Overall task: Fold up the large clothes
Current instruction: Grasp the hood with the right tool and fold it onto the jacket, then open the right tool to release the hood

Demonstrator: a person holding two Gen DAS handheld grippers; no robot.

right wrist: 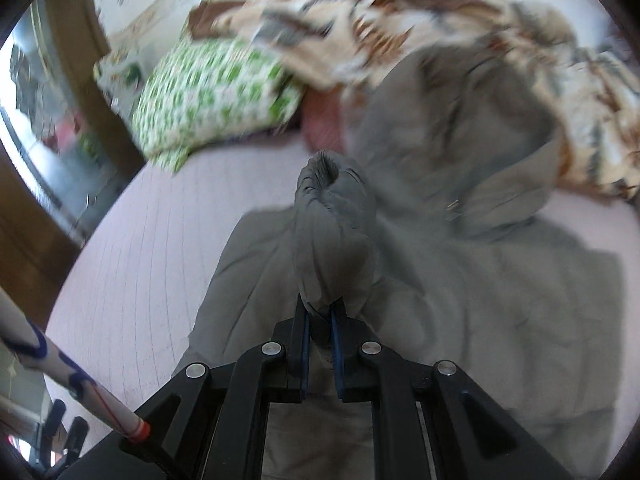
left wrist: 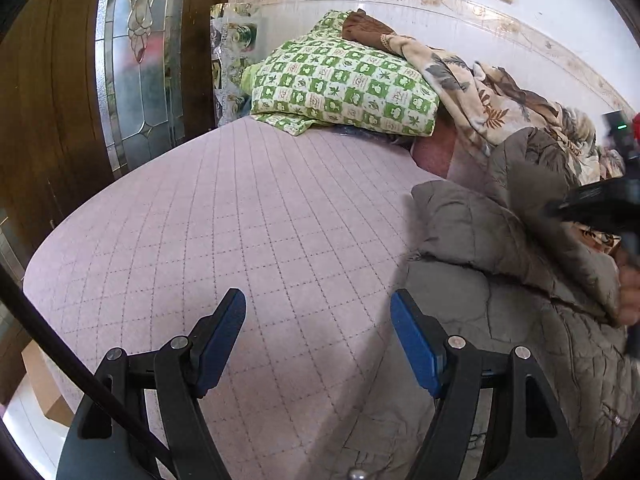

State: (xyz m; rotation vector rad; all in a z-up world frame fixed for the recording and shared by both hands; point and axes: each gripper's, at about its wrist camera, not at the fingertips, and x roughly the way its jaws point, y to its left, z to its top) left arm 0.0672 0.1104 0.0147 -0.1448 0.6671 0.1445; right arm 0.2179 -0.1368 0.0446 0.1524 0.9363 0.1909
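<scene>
Right gripper (right wrist: pixel 320 320) clamping bunched grey jacket (right wrist: pixel 460 280), left gripper (left wrist: pixel 318 340) spread over pink bedcover (left wrist: pixel 240 220)

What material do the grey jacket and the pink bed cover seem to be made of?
Grey jacket: probably matte synthetic shell with padding; it looks puffy, with stitched quilt lines. Pink bed cover: seemingly soft quilted cotton-like fabric, matte, with a dotted grid of stitching. Exact fibres cannot be told.

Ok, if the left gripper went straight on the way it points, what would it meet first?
Probably the pink quilted bedcover. The left gripper is open and empty, and bare cover lies between and ahead of its fingers; the grey jacket lies off to its right. Depth is uncertain.
</scene>
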